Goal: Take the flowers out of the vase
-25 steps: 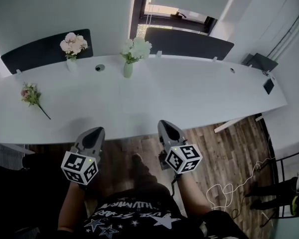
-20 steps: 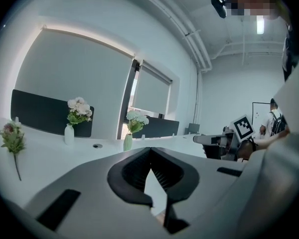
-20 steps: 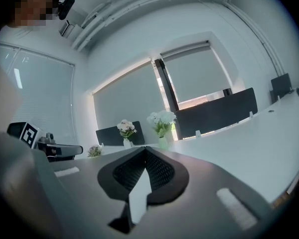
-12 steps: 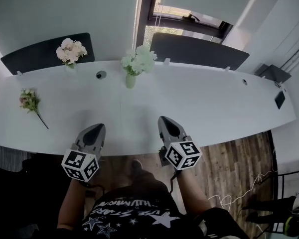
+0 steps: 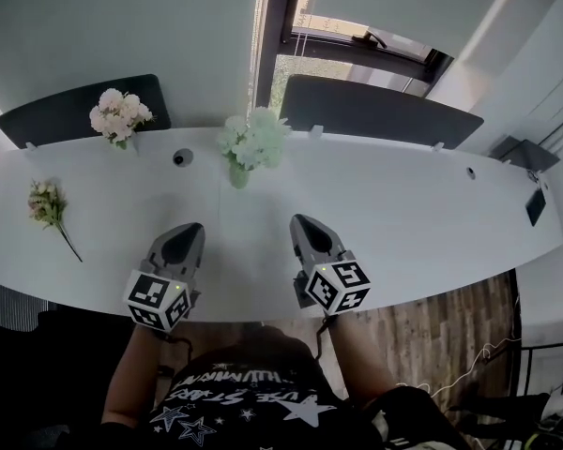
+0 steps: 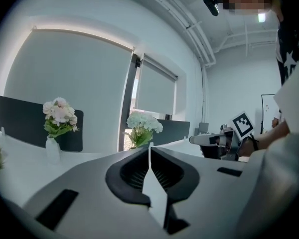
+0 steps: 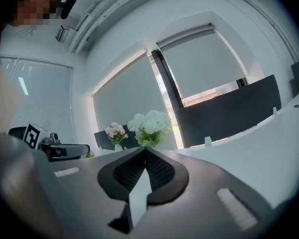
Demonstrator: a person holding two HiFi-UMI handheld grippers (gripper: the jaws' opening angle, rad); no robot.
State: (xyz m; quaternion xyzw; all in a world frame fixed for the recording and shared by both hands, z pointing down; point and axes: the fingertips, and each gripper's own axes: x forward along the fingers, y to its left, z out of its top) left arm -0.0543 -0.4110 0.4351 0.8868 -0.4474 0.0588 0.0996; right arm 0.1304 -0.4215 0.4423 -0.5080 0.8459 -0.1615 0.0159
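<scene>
A bunch of white flowers stands in a pale green vase near the middle of the long white table; the white flowers show ahead in both gripper views. A pink bunch stands in a white vase at the back left. A loose small bouquet lies on the table's left end. My left gripper and right gripper hover over the table's near edge, both shut and empty, well short of the vases.
Dark divider panels stand along the table's far edge, with a window behind. A round cable port sits between the two vases. Wooden floor shows at the right.
Both grippers have come forward from over the floor to above the table's near edge. The table and vases now sit nearer in the head view.
</scene>
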